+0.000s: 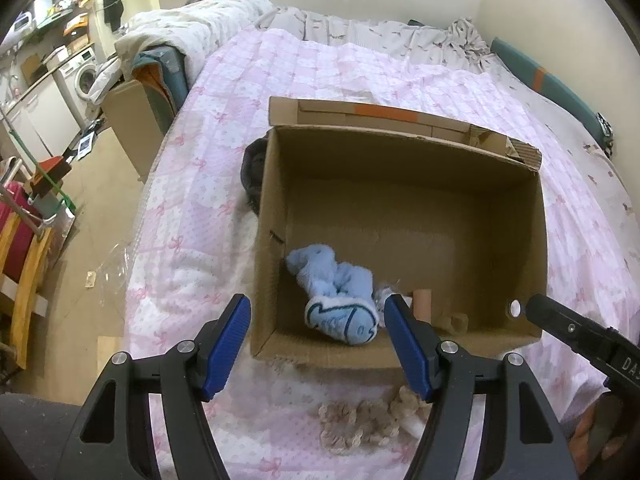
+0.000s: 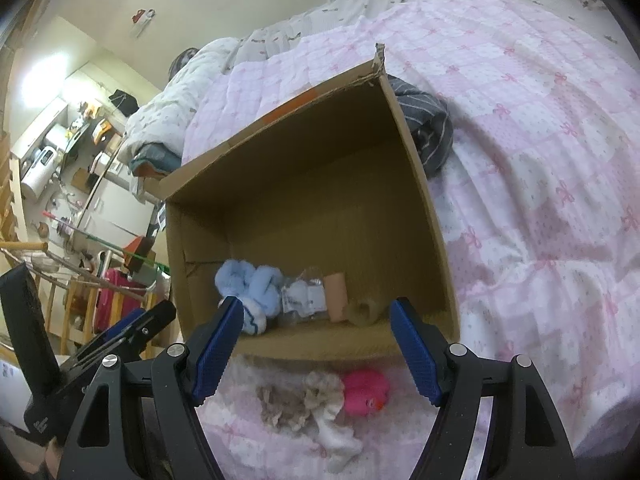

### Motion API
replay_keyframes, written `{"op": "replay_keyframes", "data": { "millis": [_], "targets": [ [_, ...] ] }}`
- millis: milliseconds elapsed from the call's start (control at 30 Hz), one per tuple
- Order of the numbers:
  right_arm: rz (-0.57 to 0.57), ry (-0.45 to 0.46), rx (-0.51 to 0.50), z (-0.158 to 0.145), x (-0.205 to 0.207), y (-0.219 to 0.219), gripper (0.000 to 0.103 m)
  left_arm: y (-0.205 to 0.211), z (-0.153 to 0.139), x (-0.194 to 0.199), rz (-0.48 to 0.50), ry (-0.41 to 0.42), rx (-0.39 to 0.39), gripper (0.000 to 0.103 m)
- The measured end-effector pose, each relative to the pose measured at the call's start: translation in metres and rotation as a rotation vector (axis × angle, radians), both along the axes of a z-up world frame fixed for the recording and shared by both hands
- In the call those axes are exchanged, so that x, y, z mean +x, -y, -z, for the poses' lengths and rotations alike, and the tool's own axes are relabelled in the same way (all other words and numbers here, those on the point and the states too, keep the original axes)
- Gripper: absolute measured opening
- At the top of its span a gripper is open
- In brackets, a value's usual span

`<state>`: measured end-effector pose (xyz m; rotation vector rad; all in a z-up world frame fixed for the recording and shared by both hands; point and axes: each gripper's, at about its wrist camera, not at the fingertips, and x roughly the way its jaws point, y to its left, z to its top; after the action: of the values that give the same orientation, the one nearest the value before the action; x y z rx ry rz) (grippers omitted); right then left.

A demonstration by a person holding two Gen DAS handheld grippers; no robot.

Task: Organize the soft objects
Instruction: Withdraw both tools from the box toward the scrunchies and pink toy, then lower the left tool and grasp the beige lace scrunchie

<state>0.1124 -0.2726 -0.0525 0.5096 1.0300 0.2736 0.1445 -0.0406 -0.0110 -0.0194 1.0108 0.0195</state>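
Bed with pink quilt (image 1: 224, 128) fills the room's middle; cardboard box (image 1: 404, 152) sits open on it, mostly bare inside. Task looks partly done. Along the box's near wall: a fluffy blue sock (image 1: 340, 300) at the left, a small pale bundle in clear wrap (image 2: 300, 298) beside it, then a peach-coloured tube-like piece (image 2: 335, 296) and a beige roll (image 2: 364, 310) further right. What the last two are, cannot tell.

Still left, on the quilt just outside the near wall: a beige frilly sock (image 2: 288, 402), a white sock (image 2: 338, 438) touching it, and a pink rubber duck (image 2: 366, 392) just beside them. A dark striped garment (image 2: 424, 128) lies against the box's far outer corner.

Left gripper (image 1: 318, 340) is spread wide, holding nothing, over the box's near left corner. Right gripper (image 2: 316, 346) likewise released and empty, over the near wall above the frilly sock.
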Motion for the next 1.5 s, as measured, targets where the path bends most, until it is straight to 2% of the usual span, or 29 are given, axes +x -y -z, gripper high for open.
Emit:
{"op": "replay_keyframes", "data": {
  "millis": [100,367,533,700,767,800,867,900,967,1067,1267,1367,1500],
  "targets": [
    [-0.020,-0.006,0.005,-0.002,-0.009,-0.001,0.080,-0.006,0.003,-0.004,-0.008,-0.032,-0.020,0.066],
    [-0.052,0.004,-0.023,-0.005,-0.033,-0.010,0.080,-0.018,0.003,-0.025,-0.006,-0.045,-0.048,0.066],
    [-0.072,-0.021,-0.052,0.005,-0.047,-0.015,0.080,-0.024,0.017,-0.039,0.002,-0.074,-0.054,0.066],
    [-0.068,-0.076,-0.104,0.021,-0.043,-0.015,0.080,-0.031,0.052,-0.047,-0.021,-0.168,-0.071,0.066],
    [-0.052,-0.103,-0.104,0.028,-0.041,-0.013,0.080,-0.030,0.069,-0.047,-0.018,-0.258,-0.120,0.066],
    [-0.043,-0.118,-0.108,0.031,-0.039,-0.012,0.080,-0.027,0.079,-0.047,0.003,-0.312,-0.171,0.066],
    [-0.032,-0.133,-0.115,0.035,-0.037,-0.012,0.080,-0.019,0.088,-0.048,0.039,-0.351,-0.210,0.066],
    [-0.031,-0.138,-0.117,0.036,-0.036,-0.012,0.080,-0.013,0.093,-0.047,0.059,-0.370,-0.205,0.066],
    [-0.034,-0.144,-0.127,0.038,-0.037,-0.013,0.080,-0.006,0.103,-0.045,0.071,-0.393,-0.191,0.066],
    [-0.039,-0.151,-0.143,0.039,-0.038,-0.012,0.080,-0.005,0.116,-0.037,0.043,-0.421,-0.217,0.066],
    [-0.021,-0.159,-0.136,0.040,-0.038,-0.006,0.080,-0.007,0.140,-0.020,-0.013,-0.485,-0.348,0.069],
    [-0.017,-0.163,-0.137,0.041,-0.038,-0.005,0.080,0.008,0.150,-0.019,0.028,-0.506,-0.313,0.069],
    [-0.025,-0.168,-0.143,0.042,-0.037,-0.007,0.080,0.028,0.154,-0.021,0.093,-0.495,-0.239,0.072]
  ]
}}
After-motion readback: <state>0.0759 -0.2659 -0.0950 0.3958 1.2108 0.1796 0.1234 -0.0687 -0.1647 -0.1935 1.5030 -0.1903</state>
